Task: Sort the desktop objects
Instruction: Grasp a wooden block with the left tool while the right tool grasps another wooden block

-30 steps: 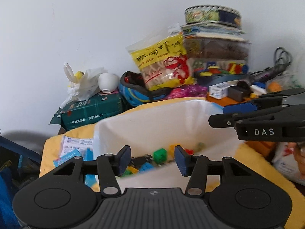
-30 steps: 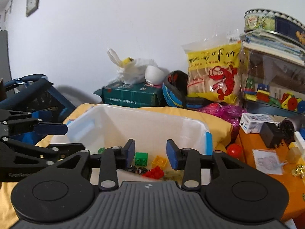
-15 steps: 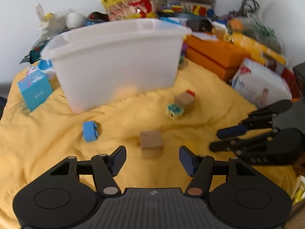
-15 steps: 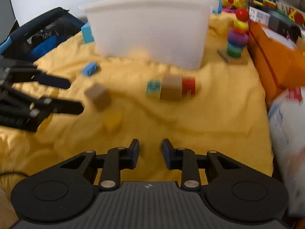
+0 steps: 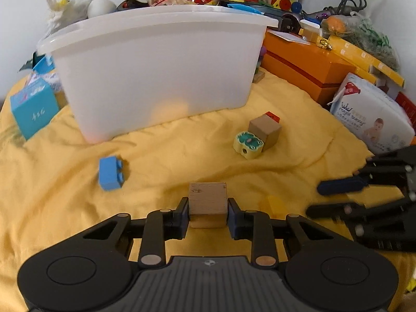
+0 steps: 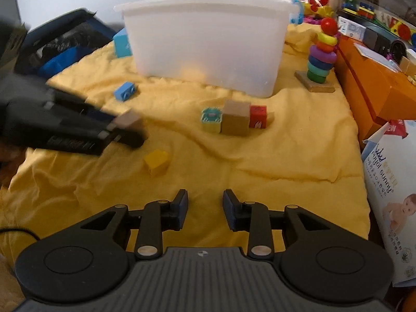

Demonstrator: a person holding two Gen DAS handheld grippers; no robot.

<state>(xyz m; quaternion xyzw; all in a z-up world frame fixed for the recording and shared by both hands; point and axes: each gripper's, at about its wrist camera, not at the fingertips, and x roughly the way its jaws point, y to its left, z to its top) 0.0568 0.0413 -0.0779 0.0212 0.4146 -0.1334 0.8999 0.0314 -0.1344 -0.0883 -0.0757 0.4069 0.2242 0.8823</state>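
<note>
My left gripper (image 5: 208, 212) is shut on a plain wooden cube (image 5: 207, 204) low over the yellow cloth (image 5: 169, 161); from the right wrist view the same cube (image 6: 129, 120) shows at the left gripper's tip. My right gripper (image 6: 205, 205) stands open over bare cloth with nothing between its fingers. A yellow block (image 6: 156, 161) lies just ahead of it. Farther on sit a green-faced block (image 6: 211, 119), a second wooden cube (image 6: 236, 121) and a red block (image 6: 258, 116) in a row. A blue brick (image 5: 111, 173) lies left of them. The white bin (image 5: 156, 70) stands behind.
A ring stacker toy (image 6: 322, 57) stands right of the bin. Orange boxes (image 5: 306, 62) and a white wipes pack (image 6: 392, 195) line the right side. A light blue carton (image 5: 33, 110) sits left of the bin, and a dark bag (image 6: 59, 44) lies off the cloth's left edge.
Both grippers came down from above the bin to the cloth. My left gripper closed on the wooden cube that lay ahead of it half a second ago. The right gripper opened a little wider.
</note>
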